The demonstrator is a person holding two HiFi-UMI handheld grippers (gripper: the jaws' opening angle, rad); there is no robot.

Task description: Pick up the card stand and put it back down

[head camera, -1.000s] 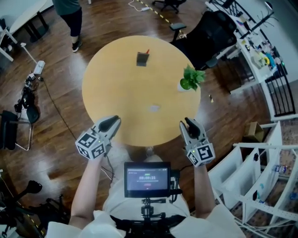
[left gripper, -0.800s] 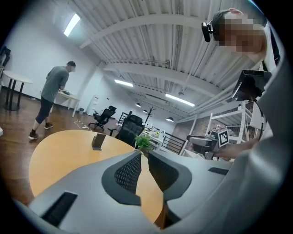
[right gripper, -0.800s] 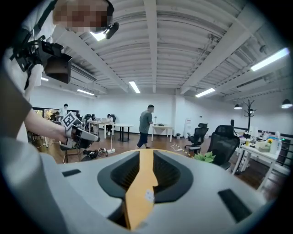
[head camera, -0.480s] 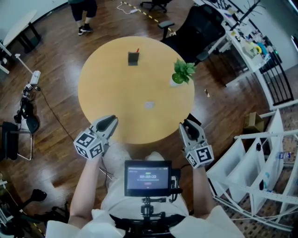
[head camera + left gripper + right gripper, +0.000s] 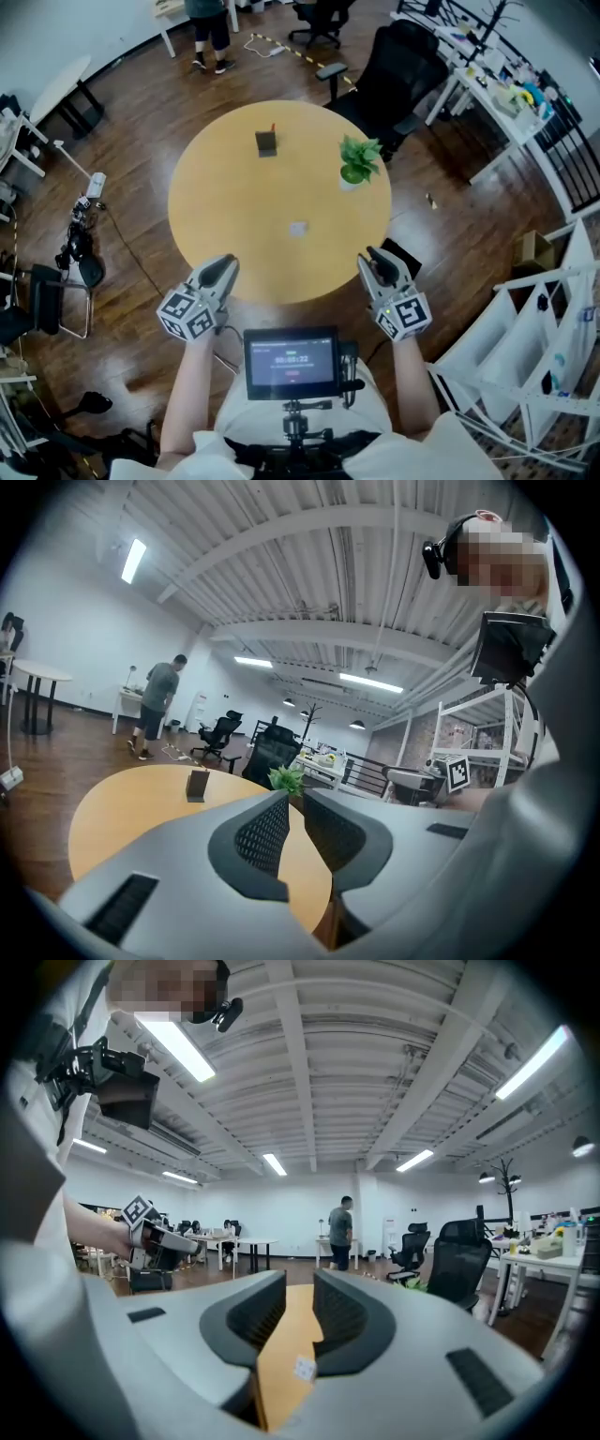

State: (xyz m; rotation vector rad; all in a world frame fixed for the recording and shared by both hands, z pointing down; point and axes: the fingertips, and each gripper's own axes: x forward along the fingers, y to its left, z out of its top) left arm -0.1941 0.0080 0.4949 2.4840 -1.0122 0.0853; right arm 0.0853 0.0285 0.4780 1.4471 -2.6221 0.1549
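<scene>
while the round wooden table [image 5: 234,216] filled the middle of the head view, the left gripper [image 5: 223,267] sat at lower left and the right gripper [image 5: 374,260] at lower right, both near the table's lower edge. each gripper had its jaws a little apart, with nothing between them. the dark card stand [image 5: 266,142] stood upright on the table at upper centre of the frame, well apart from both grippers, left of a small potted plant [image 5: 357,161].
</scene>
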